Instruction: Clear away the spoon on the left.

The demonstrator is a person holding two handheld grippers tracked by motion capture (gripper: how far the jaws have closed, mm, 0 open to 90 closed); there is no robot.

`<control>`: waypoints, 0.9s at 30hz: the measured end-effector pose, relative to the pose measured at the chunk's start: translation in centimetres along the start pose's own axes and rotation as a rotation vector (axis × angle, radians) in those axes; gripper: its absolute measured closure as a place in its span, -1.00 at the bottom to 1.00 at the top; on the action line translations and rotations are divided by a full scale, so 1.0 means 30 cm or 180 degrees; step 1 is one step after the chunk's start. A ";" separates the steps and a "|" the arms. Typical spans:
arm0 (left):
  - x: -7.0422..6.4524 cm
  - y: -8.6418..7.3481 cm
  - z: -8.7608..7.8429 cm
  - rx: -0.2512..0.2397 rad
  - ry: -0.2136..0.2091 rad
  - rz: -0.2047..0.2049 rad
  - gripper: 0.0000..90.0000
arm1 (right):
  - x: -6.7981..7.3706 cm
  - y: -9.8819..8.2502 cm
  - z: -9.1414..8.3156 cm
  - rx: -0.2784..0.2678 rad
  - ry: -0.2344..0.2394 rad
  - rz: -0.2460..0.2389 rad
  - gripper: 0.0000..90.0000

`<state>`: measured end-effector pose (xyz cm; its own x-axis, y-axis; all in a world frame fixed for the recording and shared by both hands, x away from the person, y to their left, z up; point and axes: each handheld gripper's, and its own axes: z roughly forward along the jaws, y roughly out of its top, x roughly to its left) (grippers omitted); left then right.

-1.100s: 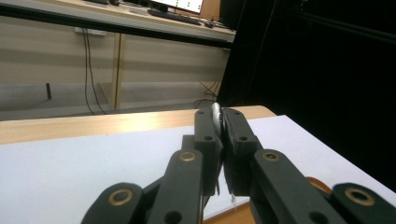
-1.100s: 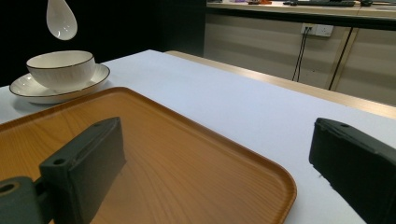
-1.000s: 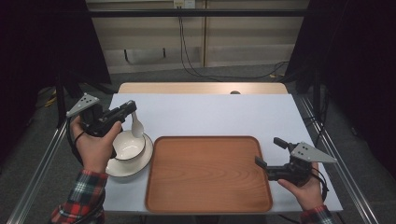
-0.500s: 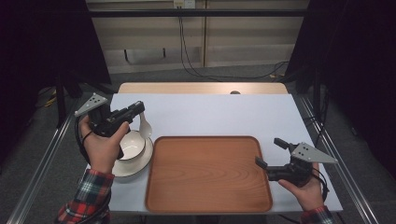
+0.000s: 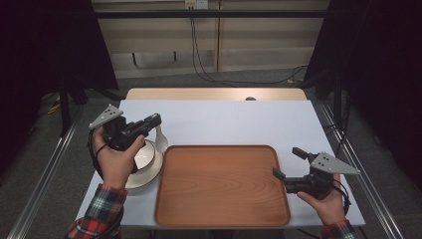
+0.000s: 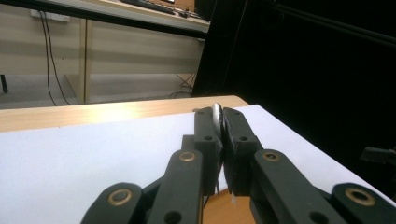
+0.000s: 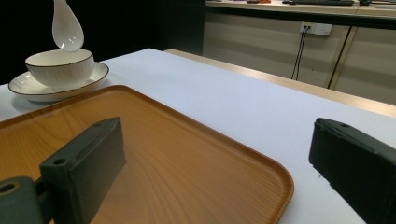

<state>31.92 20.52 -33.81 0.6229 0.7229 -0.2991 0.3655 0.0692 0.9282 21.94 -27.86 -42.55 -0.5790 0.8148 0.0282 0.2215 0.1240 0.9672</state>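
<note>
The spoon (image 5: 160, 138) is white, and the left gripper (image 5: 152, 122) has its fingers clamped on the handle. It hangs bowl-end down over the far right edge of the bowl (image 5: 144, 154), above the rim and clear of it. In the left gripper view the handle (image 6: 216, 113) shows as a thin white sliver pinched between the two black fingers (image 6: 205, 140). In the right gripper view the spoon (image 7: 67, 25) hangs just above the bowl (image 7: 60, 65), not touching.

The bowl is white with a dark line round its rim and sits on a white plate (image 5: 147, 174) with the same dark edge. Plate and bowl stand on the white worktop (image 5: 224, 119), just beside the left side of the tray (image 5: 221, 186); whether the plate touches the tray I cannot tell.

The tray is wooden, with rounded corners, and lies near the person's edge of the worktop.

The left hand (image 5: 117, 159), in a plaid sleeve (image 5: 99, 214), holds its gripper level and pointing to the right.

The right gripper (image 5: 286, 162) lies low by the tray's right edge, pointing left, its fingers spread wide with nothing between them. In its own view one finger (image 7: 88, 158) is over the tray (image 7: 187, 172) and the other (image 7: 355, 163) over the worktop (image 7: 224, 98).
</note>
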 end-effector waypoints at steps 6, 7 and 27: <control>-0.003 -0.020 0.007 0.0048 -0.0062 0.0029 0.89 | 0.000 0.000 0.001 -0.0006 0.0006 -0.0010 -0.93; -0.004 -0.023 0.008 0.0069 -0.0046 0.0049 0.89 | 0.000 0.000 0.000 0.0006 -0.0001 0.0000 -0.93; -0.023 -0.087 0.019 0.0157 -0.0130 0.0084 0.89 | 0.000 -0.002 0.001 0.0001 0.0001 -0.0015 -0.93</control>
<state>30.93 19.47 -36.15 0.6602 0.6953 -0.2843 0.3816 0.0155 0.9242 21.96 -27.85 -42.61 -0.5803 0.8141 0.0238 0.2191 0.1279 0.9673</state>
